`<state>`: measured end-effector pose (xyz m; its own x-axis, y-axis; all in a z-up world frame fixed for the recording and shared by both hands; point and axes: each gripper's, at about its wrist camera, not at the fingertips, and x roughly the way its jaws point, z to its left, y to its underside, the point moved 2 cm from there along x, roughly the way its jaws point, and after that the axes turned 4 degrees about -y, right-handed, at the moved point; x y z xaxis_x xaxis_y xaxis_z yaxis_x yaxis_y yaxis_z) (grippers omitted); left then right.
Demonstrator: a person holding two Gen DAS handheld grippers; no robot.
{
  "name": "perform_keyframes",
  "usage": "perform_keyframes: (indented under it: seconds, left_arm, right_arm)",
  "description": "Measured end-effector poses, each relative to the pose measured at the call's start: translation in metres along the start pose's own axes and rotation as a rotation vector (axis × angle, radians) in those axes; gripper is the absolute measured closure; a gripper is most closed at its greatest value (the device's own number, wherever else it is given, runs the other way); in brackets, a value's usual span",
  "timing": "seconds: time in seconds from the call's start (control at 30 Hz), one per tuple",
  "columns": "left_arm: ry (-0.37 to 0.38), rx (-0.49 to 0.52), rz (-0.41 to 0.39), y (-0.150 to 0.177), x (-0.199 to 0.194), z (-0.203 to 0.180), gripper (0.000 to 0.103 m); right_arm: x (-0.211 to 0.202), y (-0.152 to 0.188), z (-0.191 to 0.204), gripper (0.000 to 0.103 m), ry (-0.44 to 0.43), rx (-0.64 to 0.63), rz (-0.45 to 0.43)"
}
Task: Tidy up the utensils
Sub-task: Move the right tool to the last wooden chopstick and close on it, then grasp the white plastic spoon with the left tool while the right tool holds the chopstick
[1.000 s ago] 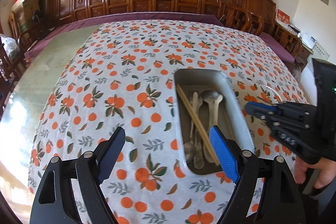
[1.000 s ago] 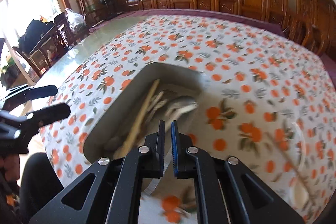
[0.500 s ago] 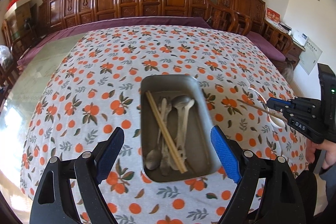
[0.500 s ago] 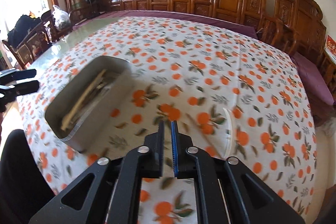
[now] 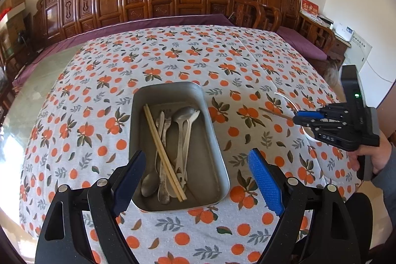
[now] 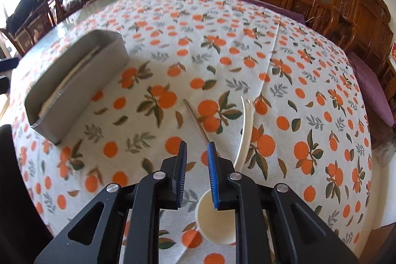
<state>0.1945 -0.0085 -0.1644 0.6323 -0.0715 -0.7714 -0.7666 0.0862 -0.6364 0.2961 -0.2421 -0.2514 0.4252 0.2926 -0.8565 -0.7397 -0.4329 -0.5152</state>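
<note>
the left gripper (image 5: pixel 195 180) hangs over the near end of the metal tray (image 5: pixel 212 130), its jaws spread wide with nothing between them. the tray sits lengthwise on the orange-print cloth (image 5: pixel 99 95) and holds a pair of chopsticks (image 5: pixel 163 152), some spoons (image 5: pixel 184 120) and what looks like a fork, all lying along it.

to the right of the tray, the right gripper (image 6: pixel 196 162) points down at the cloth. its jaws have just been opening and now stand a little apart, holding nothing. a loose chopstick (image 6: pixel 196 120) lies on the cloth running away from its right finger, whose tip hides the near end; whether they touch cannot be told. just right of the chopstick lies a white ladle (image 6: pixel 245 125), handle reaching far, bowl near and partly hidden under the gripper. the tray (image 6: pixel 81 81) is well apart to the left in this view. a hand (image 5: pixel 378 160) in a grey sleeve holds the right gripper.
</note>
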Motion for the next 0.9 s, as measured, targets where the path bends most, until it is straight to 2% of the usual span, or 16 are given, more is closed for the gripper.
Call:
perform_keyframes:
  seconds: [0.27, 0.37, 0.4, 0.5, 0.7, 0.9]
  left_arm:
    - [-0.001, 0.004, 0.011, 0.003, 0.002, -0.003, 0.022]
    - [0.0, 0.005, 0.017, 0.004, 0.004, -0.004, 0.022]
    - [0.001, 0.006, 0.019, 0.004, 0.005, -0.005, 0.022]
    - [0.004, 0.013, 0.02, 0.004, 0.005, -0.008, 0.022]
    - [0.012, 0.029, 0.02, 0.001, 0.006, -0.019, 0.022]
    - [0.025, 0.049, 0.023, -0.005, 0.012, -0.036, 0.022]
  right_arm:
    - [0.02, 0.004, -0.015, 0.084, 0.013, -0.002, 0.072]
    - [0.025, 0.006, -0.014, 0.084, -0.017, 0.003, 0.11]
    - [0.025, 0.006, -0.013, 0.088, -0.025, 0.004, 0.115]
    - [0.022, 0.004, -0.007, 0.097, -0.063, 0.013, 0.106]
    - [0.005, -0.002, 0.005, 0.097, -0.099, 0.016, 0.059]
    - [-0.022, -0.001, -0.014, 0.097, -0.074, 0.06, 0.008]
